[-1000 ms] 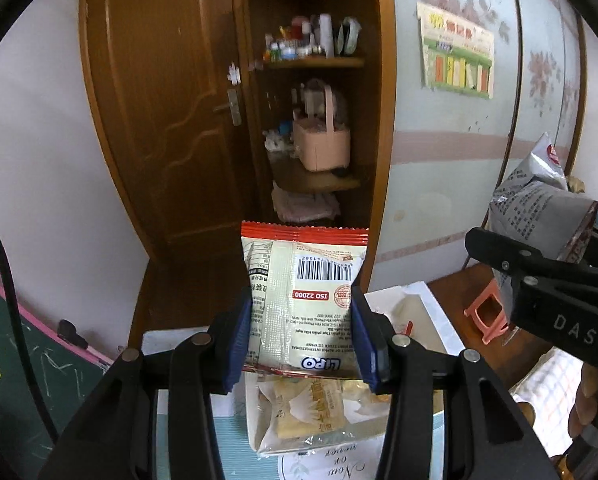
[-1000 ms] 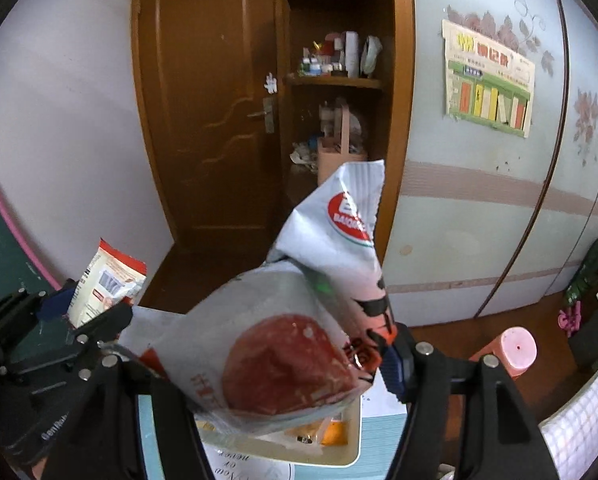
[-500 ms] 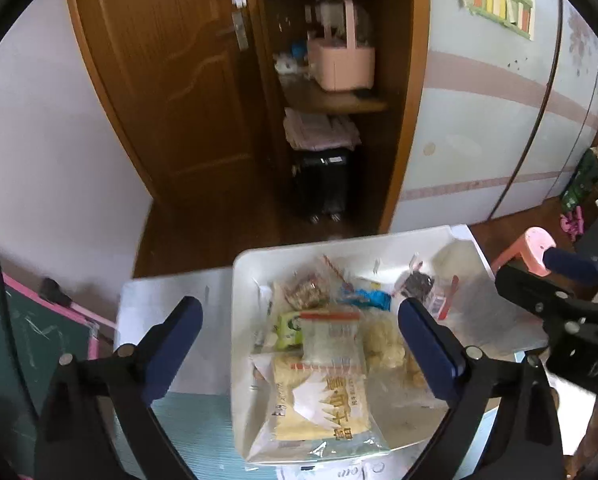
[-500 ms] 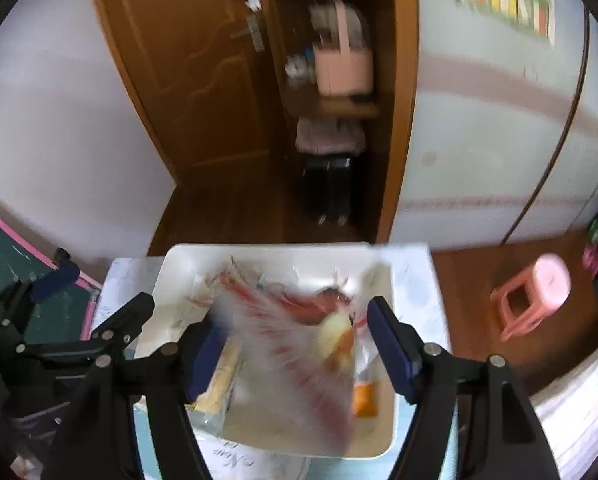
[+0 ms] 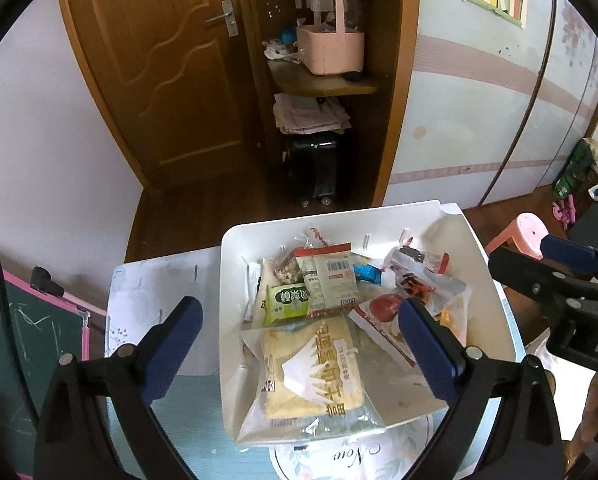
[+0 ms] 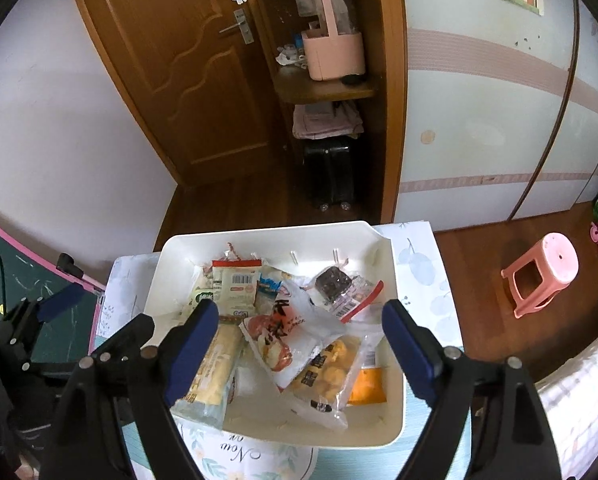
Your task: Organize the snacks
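White plastic formed the tray (image 5: 235, 264), which sat on a small table (image 5: 155, 292) and held every snack. The yellow pack (image 5: 311, 368) lay flat at the tray's near edge, its long axis running from the near rim toward the far wall. Further in, just past it, the Lipo pack (image 5: 331, 280) lay with its red-edged top pointing at the far wall, barcode up, and the green pack (image 5: 287, 300) lay touching its left side. The red-print bag (image 6: 287, 332) lay aslant in the tray's middle, one end toward the near left, the other toward the far right; a dark cake pack (image 6: 335, 284) lay beyond it by the far wall. The left gripper (image 5: 299, 348) hung above the tray's near edge with its fingers (image 5: 175, 340) spread wide, the yellow pack below the gap between them, apart from both pads. The right gripper (image 6: 299, 340) hung above the tray's near half, its jaws opening; the red-print bag lay below and between the pads, touching neither. Beyond the tray stood a brown door (image 5: 151, 68) and a pink basket (image 5: 331, 52) on a shelf.
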`<action>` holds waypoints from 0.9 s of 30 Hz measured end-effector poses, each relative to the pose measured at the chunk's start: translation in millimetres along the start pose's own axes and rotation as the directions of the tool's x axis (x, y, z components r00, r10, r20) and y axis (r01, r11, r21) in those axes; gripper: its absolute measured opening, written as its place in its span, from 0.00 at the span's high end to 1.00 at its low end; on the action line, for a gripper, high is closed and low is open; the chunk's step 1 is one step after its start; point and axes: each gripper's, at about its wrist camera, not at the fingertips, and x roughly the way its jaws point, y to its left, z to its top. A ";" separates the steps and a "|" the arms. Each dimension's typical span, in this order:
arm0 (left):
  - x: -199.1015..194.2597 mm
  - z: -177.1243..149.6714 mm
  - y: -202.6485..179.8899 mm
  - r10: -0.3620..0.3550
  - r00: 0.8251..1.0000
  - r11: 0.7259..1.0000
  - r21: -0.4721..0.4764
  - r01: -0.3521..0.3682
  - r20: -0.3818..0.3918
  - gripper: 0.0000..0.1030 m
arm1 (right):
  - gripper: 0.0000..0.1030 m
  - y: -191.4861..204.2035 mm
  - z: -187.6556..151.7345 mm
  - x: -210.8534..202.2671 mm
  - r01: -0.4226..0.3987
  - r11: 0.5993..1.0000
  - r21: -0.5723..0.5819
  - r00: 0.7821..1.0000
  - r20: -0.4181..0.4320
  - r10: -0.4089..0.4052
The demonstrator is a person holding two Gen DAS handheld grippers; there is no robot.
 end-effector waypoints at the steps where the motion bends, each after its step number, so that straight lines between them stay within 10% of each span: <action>1: -5.0 -1.3 0.0 0.002 1.000 1.000 0.000 -0.002 0.004 0.05 | 0.18 0.8 -0.9 -2.8 -0.004 1.000 0.003 1.000 0.000 0.004; 16: -105.1 -33.5 10.6 -0.031 0.995 0.998 -0.043 0.035 0.097 0.05 | 0.18 23.3 -34.0 -87.9 -0.055 0.998 -0.011 0.994 0.096 0.056; 27: -171.8 -135.5 9.3 -0.070 0.991 0.995 -0.069 0.078 0.112 0.05 | 0.17 30.5 -124.0 -141.2 -0.118 0.991 -0.055 0.983 0.135 0.125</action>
